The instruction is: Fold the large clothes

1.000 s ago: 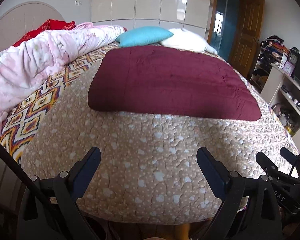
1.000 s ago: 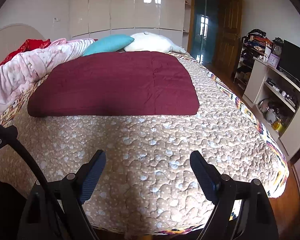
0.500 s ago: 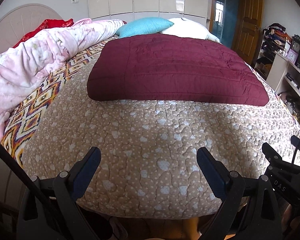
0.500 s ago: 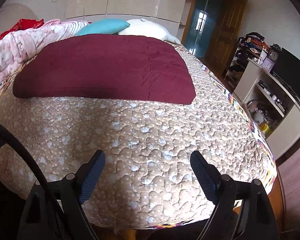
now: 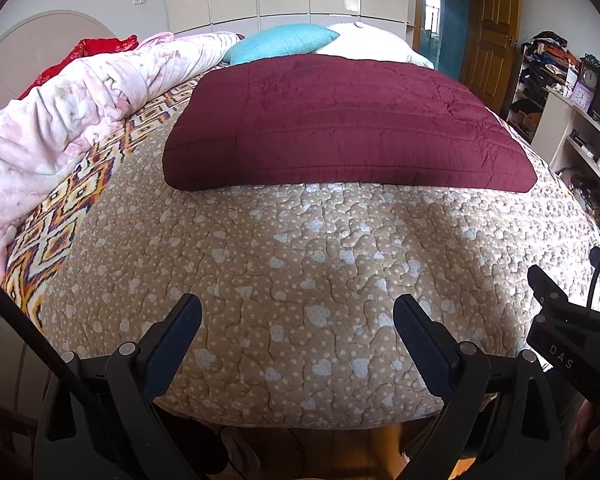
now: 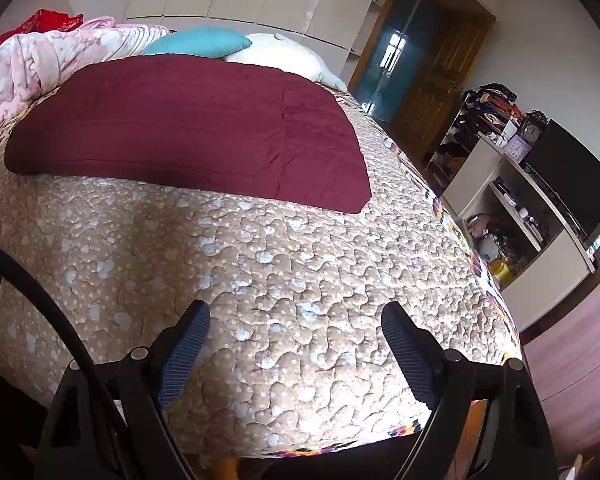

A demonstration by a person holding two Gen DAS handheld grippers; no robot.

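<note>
The dark maroon quilted blanket (image 5: 340,120) lies flat as a neat rectangle across the upper middle of my frames, on the beige heart-print bedspread (image 5: 300,260); I judge folding barely begun. My left hand-held gripper (image 5: 298,320) and right hand-held gripper (image 6: 296,326) hover at the bottom, jaws apart, holding nothing.

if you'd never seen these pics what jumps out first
The dark maroon quilted blanket lies flat across the middle of the bed, on the beige heart-print quilted bedspread. Behind it sit a turquoise pillow and a white one, with a crumpled pink floral comforter along the bed's left edge. The left gripper and right gripper both hover open over the near edge.
</note>
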